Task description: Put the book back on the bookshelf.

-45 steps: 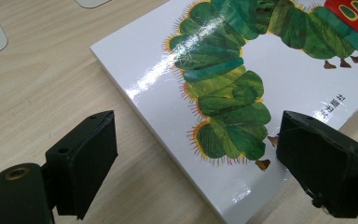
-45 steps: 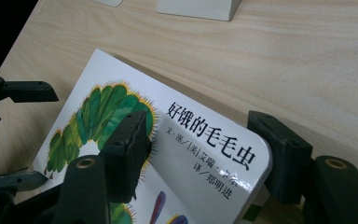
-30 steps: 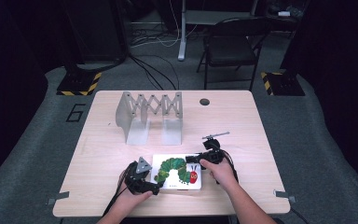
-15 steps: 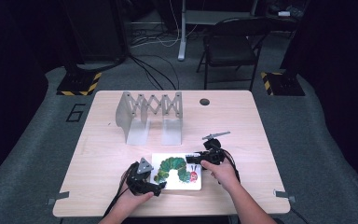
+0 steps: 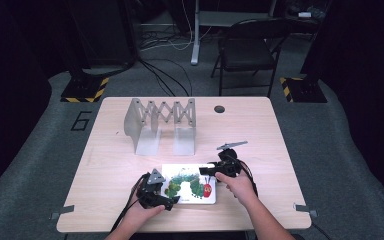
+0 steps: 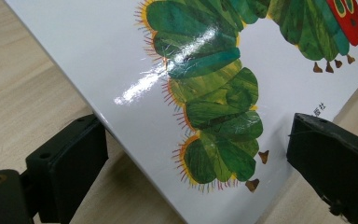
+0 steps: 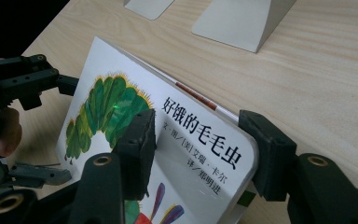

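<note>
A white picture book (image 5: 190, 186) with a green caterpillar on its cover lies at the table's near edge. My right gripper (image 5: 205, 172) reaches in from the right at the book's far right corner. In the right gripper view its jaws have just been closing, and my right gripper (image 7: 200, 149) is shut on the book (image 7: 112, 107), one jaw on the cover and one at the spine. My left gripper (image 5: 170, 192) sits at the book's near left corner. In the left gripper view the book (image 6: 214, 70) corner lies between the wide-apart jaws of my left gripper (image 6: 200, 158), which is open.
A grey folding rack (image 5: 160, 122) stands at the back of the wooden table (image 5: 110, 165), and its feet (image 7: 235, 18) lie just beyond the book. A round hole (image 5: 219, 109) is in the tabletop. A black chair (image 5: 247, 47) stands behind the table.
The right hand has shifted slightly at the book's right corner. The book and the left gripper stay where they were.
</note>
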A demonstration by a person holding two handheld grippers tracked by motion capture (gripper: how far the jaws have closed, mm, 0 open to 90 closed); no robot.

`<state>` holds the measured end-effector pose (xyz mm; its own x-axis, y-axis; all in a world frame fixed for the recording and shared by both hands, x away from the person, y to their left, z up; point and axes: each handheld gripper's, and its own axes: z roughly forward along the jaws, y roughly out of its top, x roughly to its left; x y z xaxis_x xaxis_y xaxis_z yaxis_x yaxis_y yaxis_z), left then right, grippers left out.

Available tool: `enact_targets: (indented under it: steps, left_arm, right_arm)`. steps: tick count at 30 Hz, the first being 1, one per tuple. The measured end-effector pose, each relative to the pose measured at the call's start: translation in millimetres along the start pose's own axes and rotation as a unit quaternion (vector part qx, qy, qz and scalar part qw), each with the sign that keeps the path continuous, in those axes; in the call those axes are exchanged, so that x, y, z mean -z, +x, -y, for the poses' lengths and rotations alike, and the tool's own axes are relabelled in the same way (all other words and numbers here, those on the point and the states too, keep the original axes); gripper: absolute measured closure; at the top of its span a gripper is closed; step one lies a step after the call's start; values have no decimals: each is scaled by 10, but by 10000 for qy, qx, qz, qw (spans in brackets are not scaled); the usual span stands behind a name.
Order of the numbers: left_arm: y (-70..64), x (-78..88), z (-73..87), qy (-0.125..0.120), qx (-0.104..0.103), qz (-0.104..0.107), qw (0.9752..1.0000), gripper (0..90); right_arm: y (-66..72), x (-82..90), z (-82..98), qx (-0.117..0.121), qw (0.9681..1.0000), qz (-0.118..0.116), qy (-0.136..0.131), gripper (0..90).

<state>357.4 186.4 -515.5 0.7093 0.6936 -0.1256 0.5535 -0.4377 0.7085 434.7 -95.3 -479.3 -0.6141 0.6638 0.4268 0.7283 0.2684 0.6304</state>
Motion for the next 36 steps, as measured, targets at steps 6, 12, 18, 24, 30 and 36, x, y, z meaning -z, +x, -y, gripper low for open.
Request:
enact_targets:
  steps: [6,12,18,24,30,36]
  left_arm:
    - [8,11,-6,-18,95,-5,10000,65]
    - [39,58,-6,-109,258,16,9996,145]
    - [29,100,-3,-177,236,-99,9995,186]
    - [67,172,-12,-343,403,-127,9985,328]
    - [94,205,-36,-377,431,-208,9981,366]
    - [118,277,-56,-450,554,-301,9970,449]
  right_arm:
    - [-2,-8,-7,-21,10000,8,-6,474]
    - [27,5,-13,-57,10000,47,-20,475]
    - [62,34,-20,73,9999,73,-54,479]
    - [101,90,-56,220,9997,119,-78,494]
    - [121,118,-79,256,9996,123,-91,504]
    - [173,153,-114,364,9991,121,-151,523]
